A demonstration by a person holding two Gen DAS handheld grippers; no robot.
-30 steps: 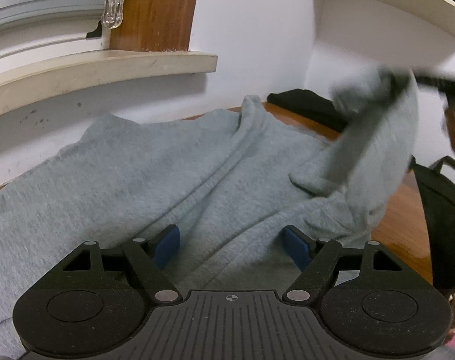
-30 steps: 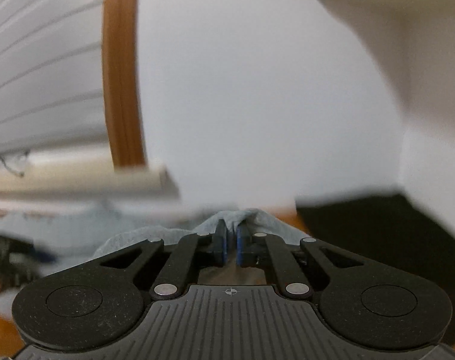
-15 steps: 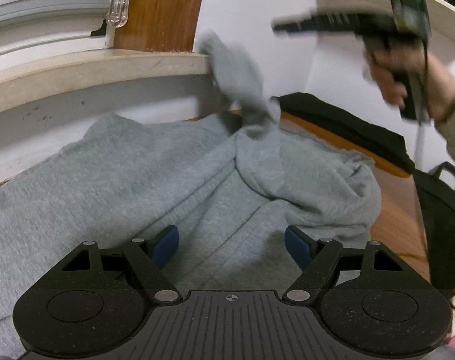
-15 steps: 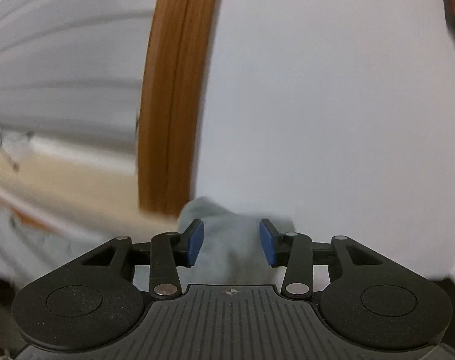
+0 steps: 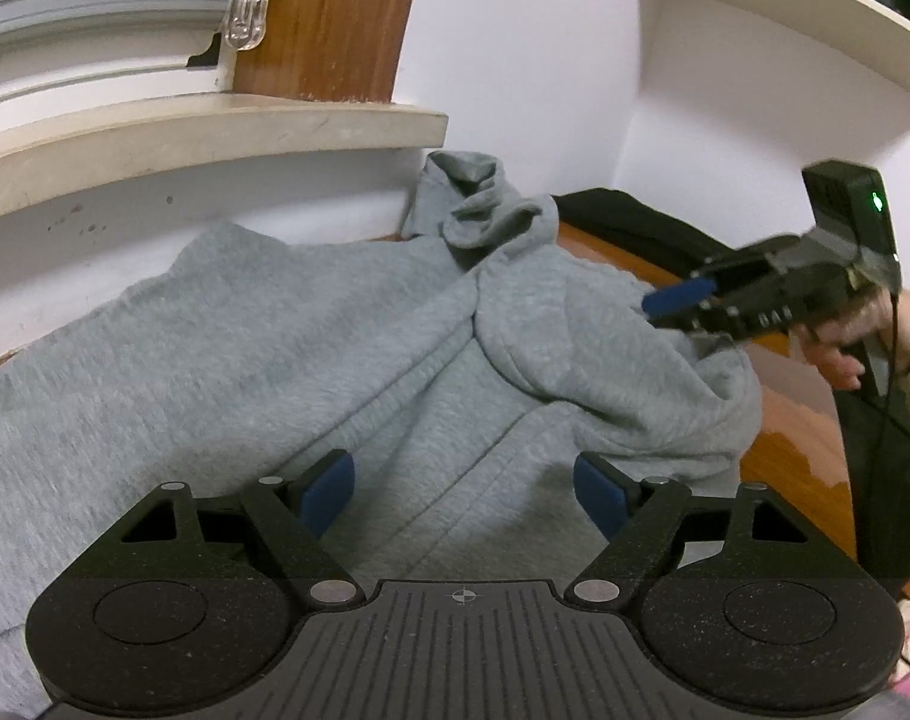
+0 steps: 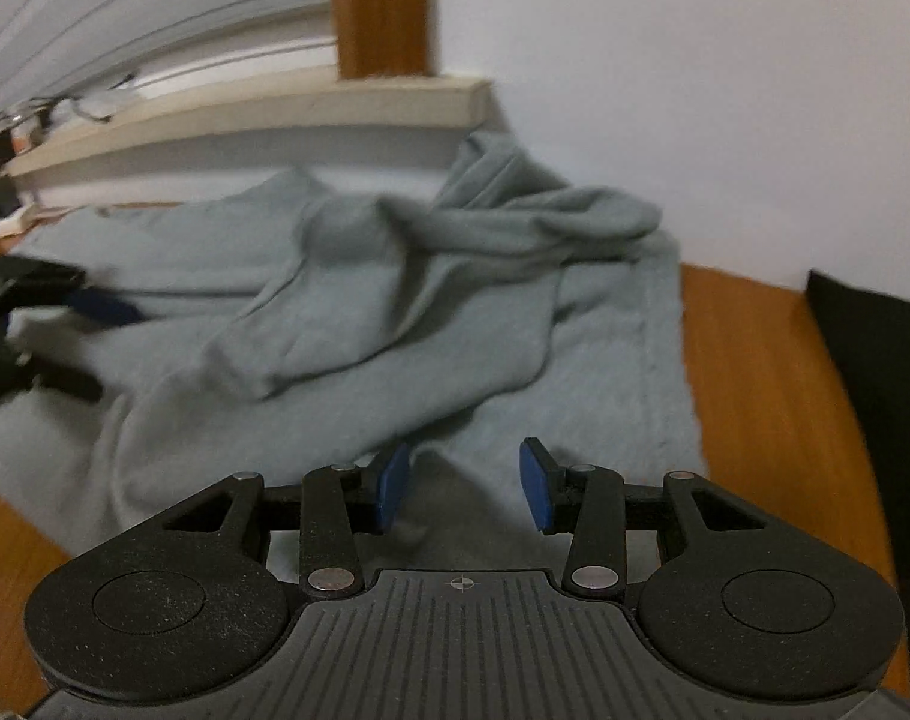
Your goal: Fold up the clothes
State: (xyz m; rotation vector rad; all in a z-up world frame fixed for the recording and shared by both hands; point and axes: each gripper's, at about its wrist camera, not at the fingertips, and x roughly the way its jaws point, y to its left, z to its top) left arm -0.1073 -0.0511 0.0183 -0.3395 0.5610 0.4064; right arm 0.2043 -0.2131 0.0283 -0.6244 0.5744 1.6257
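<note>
In the left wrist view the left tongs (image 5: 463,483) stand wide and empty just over the grey sweatshirt (image 5: 275,348), which lies spread on the wooden worktop (image 5: 778,420) under a window ledge (image 5: 215,126), its sleeve bunched against the wall. At the right a hand (image 5: 844,342) holds the right tongs (image 5: 676,303) above the cloth. In the right wrist view those tongs (image 6: 463,486), partly parted after just opening, grip nothing, the sweatshirt below them.

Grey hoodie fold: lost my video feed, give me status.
Left gripper open over grey hoodie. Right gripper open, nothing held. Sleeve flopped across the body. Black bag beside it.
</note>
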